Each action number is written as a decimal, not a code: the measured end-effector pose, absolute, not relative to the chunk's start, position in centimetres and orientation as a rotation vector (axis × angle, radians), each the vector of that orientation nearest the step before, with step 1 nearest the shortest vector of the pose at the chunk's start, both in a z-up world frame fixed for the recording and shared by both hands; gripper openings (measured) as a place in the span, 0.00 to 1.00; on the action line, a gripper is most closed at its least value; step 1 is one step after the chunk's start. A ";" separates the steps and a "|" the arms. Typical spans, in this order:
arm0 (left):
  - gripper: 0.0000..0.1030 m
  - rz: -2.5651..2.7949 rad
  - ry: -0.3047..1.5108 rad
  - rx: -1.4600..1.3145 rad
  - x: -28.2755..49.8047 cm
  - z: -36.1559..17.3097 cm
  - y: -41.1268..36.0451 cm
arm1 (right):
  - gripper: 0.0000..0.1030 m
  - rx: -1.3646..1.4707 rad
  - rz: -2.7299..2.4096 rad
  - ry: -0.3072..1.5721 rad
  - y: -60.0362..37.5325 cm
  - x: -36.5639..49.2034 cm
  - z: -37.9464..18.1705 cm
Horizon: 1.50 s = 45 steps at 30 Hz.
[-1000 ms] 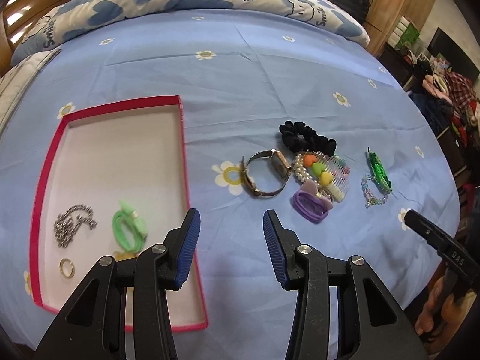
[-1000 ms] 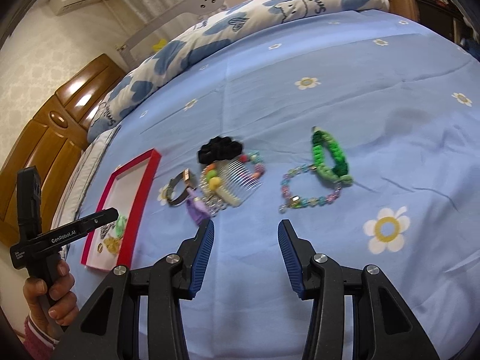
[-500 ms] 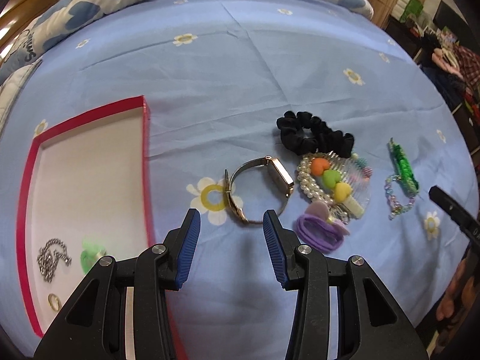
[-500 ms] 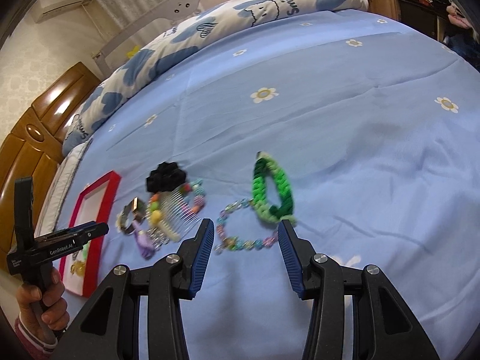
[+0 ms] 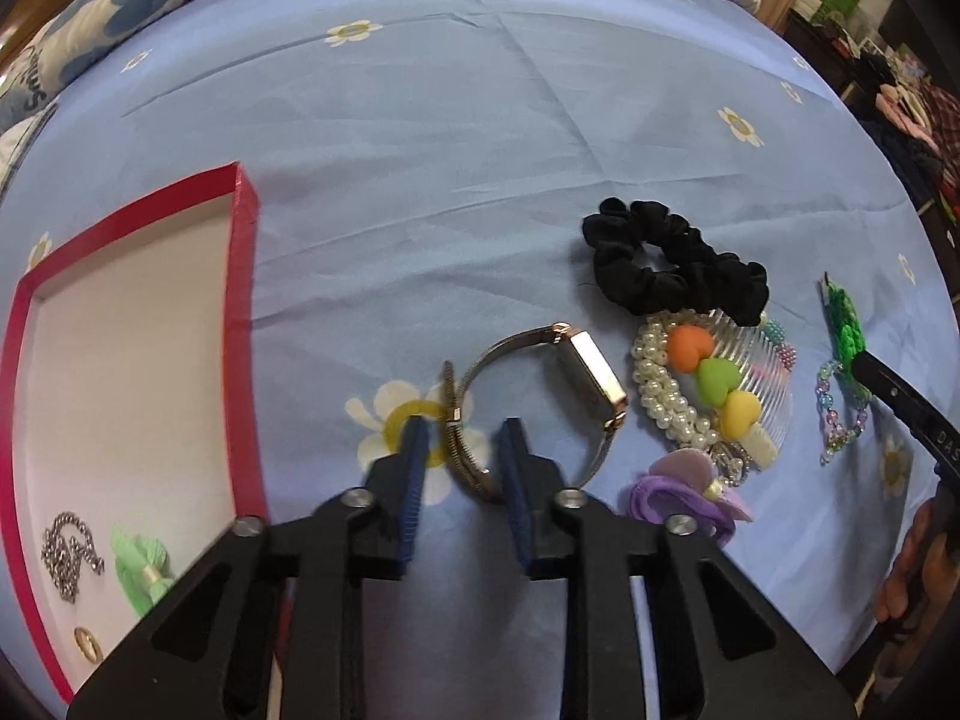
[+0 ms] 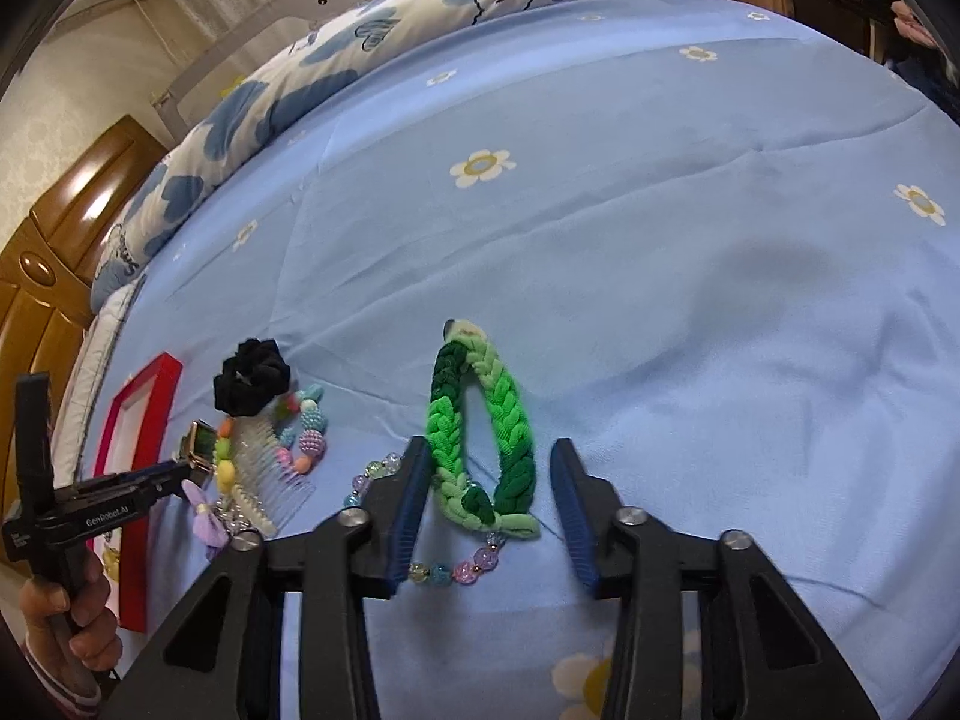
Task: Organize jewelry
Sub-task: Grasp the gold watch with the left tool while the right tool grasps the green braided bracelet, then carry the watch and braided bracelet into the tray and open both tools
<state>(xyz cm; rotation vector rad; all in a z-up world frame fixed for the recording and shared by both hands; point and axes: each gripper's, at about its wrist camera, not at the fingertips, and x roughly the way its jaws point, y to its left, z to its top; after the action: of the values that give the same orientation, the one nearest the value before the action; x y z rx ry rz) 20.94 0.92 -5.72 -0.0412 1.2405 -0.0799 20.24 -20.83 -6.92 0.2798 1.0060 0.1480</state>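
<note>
My left gripper (image 5: 463, 427) is open, its fingers either side of the mesh band of a gold watch (image 5: 591, 375) lying on the blue bedsheet. A red-rimmed white tray (image 5: 243, 276) at the left holds a silver chain (image 5: 69, 552), a green hair tie (image 5: 141, 561) and a gold ring (image 5: 86, 641). My right gripper (image 6: 491, 450) is open around a green braided bracelet (image 6: 474, 426) that lies over a pastel bead bracelet (image 6: 456, 570).
Between the two grippers lie a black scrunchie (image 5: 672, 267), a pearl bracelet (image 5: 657, 387), a clear comb with coloured hearts (image 5: 726, 384) and a purple bow tie (image 5: 684, 489). A patterned duvet (image 6: 360, 54) lies at the bed's far end. A wooden cabinet (image 6: 54, 252) stands left.
My left gripper has moved forward and down onto the watch band and narrowed its opening. My right gripper has moved forward so the green bracelet now sits between its fingers.
</note>
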 end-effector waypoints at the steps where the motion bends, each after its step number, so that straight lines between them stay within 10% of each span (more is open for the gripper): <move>1: 0.07 -0.084 1.237 -0.037 20.9 -5.7 0.8 | 0.25 0.276 0.149 1.003 -20.7 20.2 -6.9; 6: 0.05 -0.104 1.205 -0.049 20.1 -4.9 0.9 | 0.09 0.261 0.151 0.969 -20.2 19.6 -5.9; 45: 0.05 0.053 1.028 -0.293 11.4 1.6 14.1 | 0.09 0.237 0.551 0.911 -1.7 15.9 0.1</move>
<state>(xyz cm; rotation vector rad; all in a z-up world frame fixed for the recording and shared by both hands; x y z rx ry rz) 11.42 14.05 1.57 -0.2927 1.0280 0.0533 15.93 -1.73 0.12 0.2374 0.9110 0.5510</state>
